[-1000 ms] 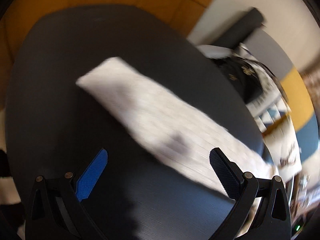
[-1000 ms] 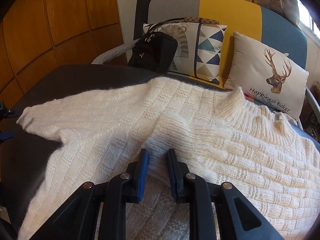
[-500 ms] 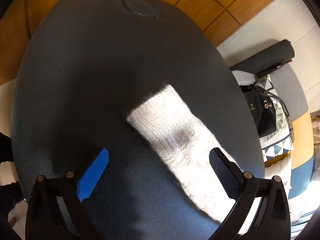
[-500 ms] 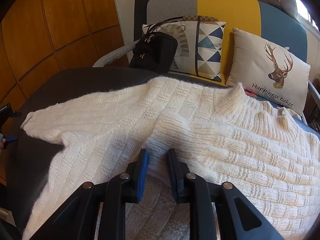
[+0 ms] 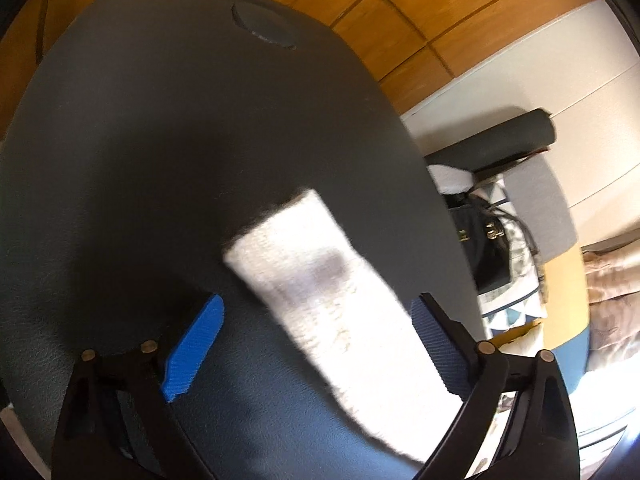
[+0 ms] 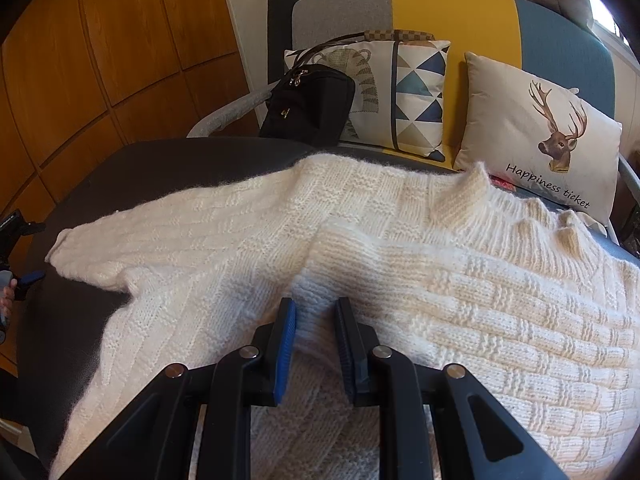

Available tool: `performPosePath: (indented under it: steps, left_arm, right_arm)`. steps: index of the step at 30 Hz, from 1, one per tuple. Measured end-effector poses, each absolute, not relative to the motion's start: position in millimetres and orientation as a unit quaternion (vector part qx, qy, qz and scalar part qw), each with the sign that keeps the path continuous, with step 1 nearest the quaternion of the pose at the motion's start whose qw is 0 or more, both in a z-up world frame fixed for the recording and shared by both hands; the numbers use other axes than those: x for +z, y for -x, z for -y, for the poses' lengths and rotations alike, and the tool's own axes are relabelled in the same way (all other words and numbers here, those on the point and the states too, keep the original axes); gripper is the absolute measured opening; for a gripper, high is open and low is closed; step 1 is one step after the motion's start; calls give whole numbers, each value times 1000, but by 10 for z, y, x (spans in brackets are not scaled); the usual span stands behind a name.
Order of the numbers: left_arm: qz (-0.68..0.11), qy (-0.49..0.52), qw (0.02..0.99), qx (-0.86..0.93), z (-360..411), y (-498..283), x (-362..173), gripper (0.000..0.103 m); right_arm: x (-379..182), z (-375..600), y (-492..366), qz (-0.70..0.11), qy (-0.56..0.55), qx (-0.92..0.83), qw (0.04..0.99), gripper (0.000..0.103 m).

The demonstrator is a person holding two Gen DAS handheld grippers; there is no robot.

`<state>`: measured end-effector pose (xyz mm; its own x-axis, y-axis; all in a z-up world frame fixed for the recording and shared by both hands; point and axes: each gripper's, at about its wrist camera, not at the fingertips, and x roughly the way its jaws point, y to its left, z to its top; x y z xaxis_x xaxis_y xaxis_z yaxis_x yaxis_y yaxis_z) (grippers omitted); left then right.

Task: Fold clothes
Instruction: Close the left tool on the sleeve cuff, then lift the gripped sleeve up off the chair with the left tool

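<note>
A cream knitted sweater (image 6: 360, 248) lies spread on the dark counter (image 6: 168, 160). One sleeve (image 5: 320, 280) reaches toward the left edge of the right wrist frame. The right claw (image 6: 316, 320), at the lower centre, is narrow and pinches a fold of the sweater between its pads. The left claw (image 5: 320, 328) is wide and closing, with the sleeve end between its fingers, which do not press it. Two cushions (image 6: 536, 136) and a black bag (image 6: 312, 108) stand behind the counter, at the upper part of the frame.

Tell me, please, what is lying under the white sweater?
The sweater lies on a dark table, whose top shows bare around the sleeve. Whatever lies beneath the sweater's body is covered and cannot be seen.
</note>
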<state>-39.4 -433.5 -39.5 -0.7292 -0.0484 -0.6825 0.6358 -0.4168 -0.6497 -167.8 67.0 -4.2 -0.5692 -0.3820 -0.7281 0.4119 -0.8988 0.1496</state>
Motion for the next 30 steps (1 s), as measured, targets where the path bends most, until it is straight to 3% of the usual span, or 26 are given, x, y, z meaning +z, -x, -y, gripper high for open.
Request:
performPosePath:
  steps: [4,7,9,14,17,30]
  left_arm:
    - [-518,-282,195,-784,4415,416,-473,73]
    - [-532,-274,200,-776,4475,408,-556,56]
    - [-531,-280,215,-770,4496,372,-592,29]
    - [-514,-287,222,-777,4493,356,-607,25]
    - [-506,-286,226,-782,4470,406,-615,7]
    - [-448,-216,183,-848,4264,553,-54,5]
  right_arm:
    - [-48,-684,1676,-13,-407,-885,227,20]
    - [-53,-685,1673,-10,-407,-885,227,20]
    - [-56,-691,1672,-10,-407,-885,228,20]
    - [-64,-698,1672,-5,-406,-884,231,20]
    - [-63,-713,1676,-6,-406,-884,231,20]
    - [-54,-681,1670,-15,-408,-884,228,20]
